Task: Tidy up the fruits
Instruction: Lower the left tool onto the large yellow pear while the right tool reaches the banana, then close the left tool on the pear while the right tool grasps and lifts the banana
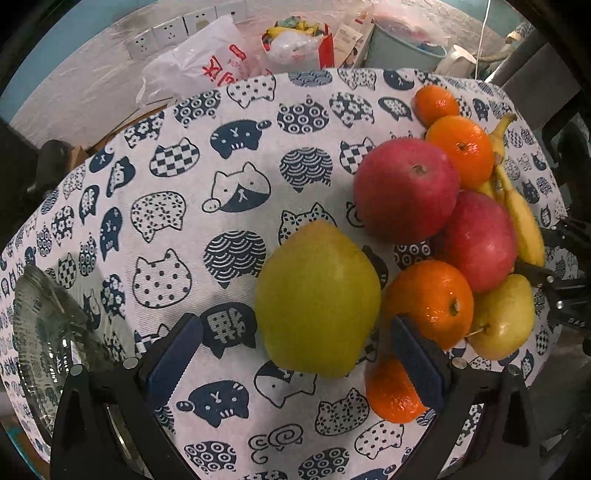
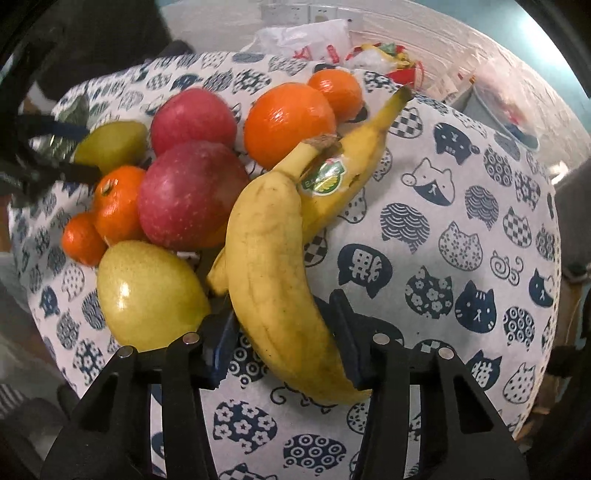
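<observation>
- Left tongs (image 1: 295,354): jaws spread wide apart, gripping nothing, low over the cat-print cloth (image 1: 221,229) covering the bench.
- Green pear (image 1: 317,299): resting on the cloth just beyond and between the blue pads (image 1: 173,358), not clamped; right pad close beside it, left pad apart from it.
- Fruit pile, right side of the left view: two red apples, the far apple (image 1: 406,190) and the near apple (image 1: 480,240), pressed together.
- Oranges: one (image 1: 430,302) near the right pad, one (image 1: 393,391) partly hidden behind that pad, two more at the far end, the larger (image 1: 461,149) and the smaller (image 1: 436,103).
- Yellow pear (image 1: 504,321): lying at the near right of the pile, touching the near apple and the orange beside it.
- Right tongs (image 2: 284,343): closed partway on the lower part of a banana (image 2: 273,266), a blue pad against each side.
- Second banana (image 2: 354,155): behind the first, joined at the stem, a sticker (image 2: 325,179) on its skin.
- Bananas lying at the right edge of the pile, next to the near apple.
- Glass bowl (image 1: 44,332): standing at the near left of the bench, well apart from the fruit.
- Plastic bags (image 1: 207,62) and wall sockets (image 1: 166,31): beyond the far edge of the bench.
</observation>
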`<state>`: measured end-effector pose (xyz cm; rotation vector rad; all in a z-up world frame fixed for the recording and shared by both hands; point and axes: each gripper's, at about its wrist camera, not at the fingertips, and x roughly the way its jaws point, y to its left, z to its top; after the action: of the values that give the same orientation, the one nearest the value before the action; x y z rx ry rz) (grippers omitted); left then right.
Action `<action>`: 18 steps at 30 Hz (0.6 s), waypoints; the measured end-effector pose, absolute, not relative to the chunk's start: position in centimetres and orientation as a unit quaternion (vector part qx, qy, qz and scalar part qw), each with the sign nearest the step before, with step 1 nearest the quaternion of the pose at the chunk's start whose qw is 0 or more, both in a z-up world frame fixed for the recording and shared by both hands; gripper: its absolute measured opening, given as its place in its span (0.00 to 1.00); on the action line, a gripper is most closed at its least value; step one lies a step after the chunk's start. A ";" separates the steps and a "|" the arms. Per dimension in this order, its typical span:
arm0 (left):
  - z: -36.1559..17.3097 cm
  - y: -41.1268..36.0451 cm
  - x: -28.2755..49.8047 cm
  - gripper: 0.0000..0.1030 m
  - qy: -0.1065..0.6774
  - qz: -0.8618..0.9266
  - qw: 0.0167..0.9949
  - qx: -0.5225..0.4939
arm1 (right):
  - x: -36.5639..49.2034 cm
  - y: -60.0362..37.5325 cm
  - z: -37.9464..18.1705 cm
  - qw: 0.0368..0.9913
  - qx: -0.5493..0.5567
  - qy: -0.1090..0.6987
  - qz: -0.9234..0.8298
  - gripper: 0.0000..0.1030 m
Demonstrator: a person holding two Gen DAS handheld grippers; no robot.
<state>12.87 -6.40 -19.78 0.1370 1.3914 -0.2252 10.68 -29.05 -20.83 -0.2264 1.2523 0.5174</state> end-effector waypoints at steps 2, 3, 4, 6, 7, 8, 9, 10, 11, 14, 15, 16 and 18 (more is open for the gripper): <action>-20.2 -6.4 13.0 0.96 0.639 -0.104 0.760 0.063 | 10.5 -29.4 -20.5 0.774 -0.101 0.578 0.237 0.45; -20.3 -6.3 13.0 0.94 0.638 -0.105 0.760 0.062 | 10.2 -30.0 -20.1 0.775 -0.099 0.577 0.236 0.45; -20.5 -6.3 13.1 0.88 0.639 -0.104 0.760 0.063 | 10.1 -30.3 -19.9 0.777 -0.092 0.577 0.234 0.45; -20.8 -6.2 13.2 0.82 0.641 -0.110 0.758 0.057 | 9.5 -30.6 -19.5 0.781 -0.083 0.575 0.230 0.42; -20.9 -6.2 13.3 0.77 0.640 -0.116 0.758 0.050 | 9.4 -30.7 -19.3 0.783 -0.080 0.574 0.228 0.41; -20.9 -6.3 13.3 0.72 0.639 -0.120 0.758 0.044 | 9.3 -30.9 -19.1 0.785 -0.076 0.573 0.225 0.39; -20.9 -6.3 13.3 0.69 0.638 -0.125 0.758 0.040 | 9.1 -31.1 -18.9 0.785 -0.071 0.573 0.224 0.39; -20.8 -6.4 13.2 0.65 0.637 -0.131 0.759 0.038 | 9.0 -31.3 -18.7 0.786 -0.069 0.572 0.224 0.39; -20.8 -6.6 13.1 0.65 0.635 -0.130 0.760 0.042 | 8.9 -31.3 -18.5 0.788 -0.069 0.569 0.223 0.38; -20.9 -7.0 12.6 0.64 0.628 -0.128 0.766 0.053 | 8.5 -31.5 -18.0 0.792 -0.064 0.565 0.222 0.36; -20.9 -7.2 12.5 0.64 0.627 -0.127 0.766 0.054 | 8.4 -31.7 -17.8 0.794 -0.063 0.563 0.221 0.35; -20.8 -7.4 12.4 0.64 0.627 -0.127 0.767 0.055 | 8.4 -31.6 -17.8 0.795 -0.063 0.562 0.219 0.35; -20.7 -7.6 12.2 0.64 0.625 -0.126 0.768 0.059 | 8.3 -31.9 -17.5 0.798 -0.060 0.559 0.218 0.35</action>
<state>12.16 -7.62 -20.75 0.1280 1.3561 -0.2724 8.34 -31.88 -17.51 -0.1281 1.2003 0.4674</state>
